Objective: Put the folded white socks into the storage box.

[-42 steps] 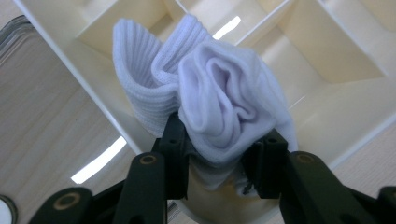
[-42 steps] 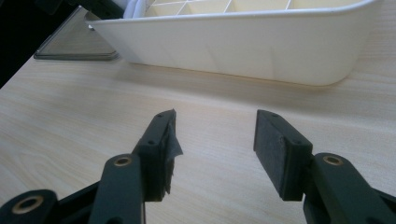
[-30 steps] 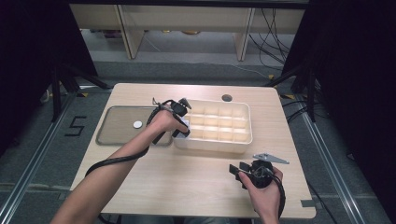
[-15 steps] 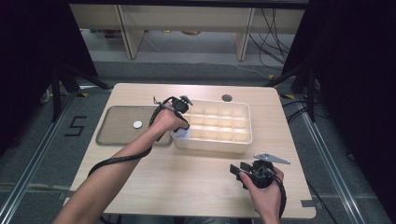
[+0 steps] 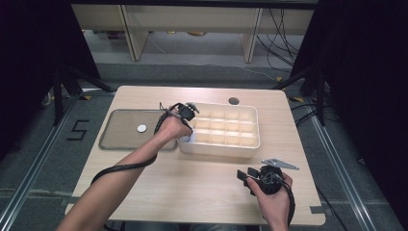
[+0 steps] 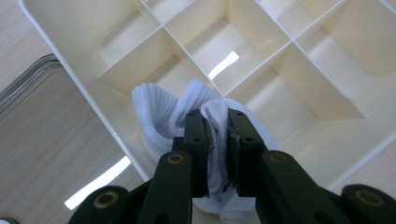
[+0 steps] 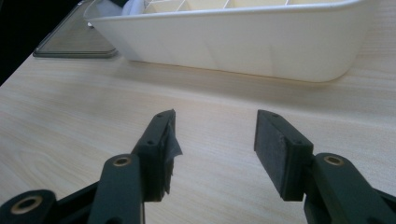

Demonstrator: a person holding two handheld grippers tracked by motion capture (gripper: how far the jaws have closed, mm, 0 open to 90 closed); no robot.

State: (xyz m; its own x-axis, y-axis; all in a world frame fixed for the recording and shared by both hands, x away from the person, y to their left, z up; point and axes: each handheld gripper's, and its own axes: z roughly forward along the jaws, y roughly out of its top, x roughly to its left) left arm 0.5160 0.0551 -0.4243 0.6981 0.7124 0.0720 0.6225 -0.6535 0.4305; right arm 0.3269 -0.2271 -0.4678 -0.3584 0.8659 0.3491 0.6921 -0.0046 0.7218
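Left gripper [image 6: 216,140], jaws clamped on a white sock [image 6: 168,121], holds it over the near-left corner compartment of the cream divided box [image 6: 299,60]; the bunched fabric rises ahead of the jaws and spills to their left. Beyond the box wall, left of this gripper, lies a grey tray [image 5: 120,139] bearing a small white disc [image 5: 141,128]. Right gripper [image 7: 215,144], jaws spread and empty, rests low over the table [image 7: 70,116], with the box [image 7: 261,42] ahead of it.

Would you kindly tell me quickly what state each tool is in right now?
Left tool: closed on the white sock, over the divided tray.
Right tool: open, holding nothing.
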